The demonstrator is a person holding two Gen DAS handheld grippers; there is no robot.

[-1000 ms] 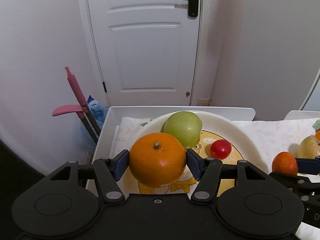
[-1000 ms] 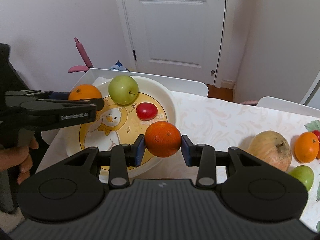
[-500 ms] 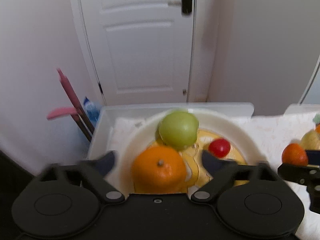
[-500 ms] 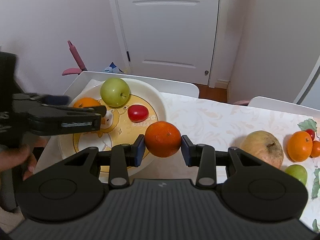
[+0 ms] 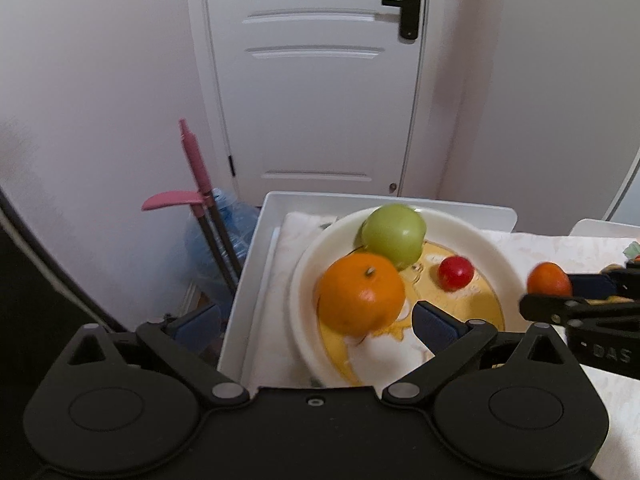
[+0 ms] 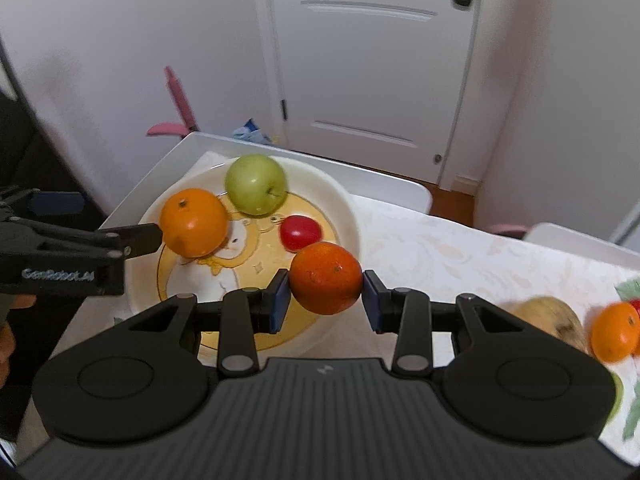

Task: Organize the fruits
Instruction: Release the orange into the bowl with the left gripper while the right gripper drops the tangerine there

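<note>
Right tongs [image 6: 325, 294] pinched my dark round mandarin [image 6: 325, 277]; left tongs [image 5: 316, 320] stood spread. Lowering it into the white duck-printed plate's [image 6: 352, 216] bare near side seemed best.

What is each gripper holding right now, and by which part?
The right gripper clamps the dark orange by its two opposite sides, above the plate's near rim. The left gripper is open and holds nothing; the big orange rests in the plate.

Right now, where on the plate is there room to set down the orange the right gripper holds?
Bare plate floor lies on the near side, below the big orange and red tomato. The far half is crowded by the green apple. The right gripper holds its orange over the near rim.
</note>
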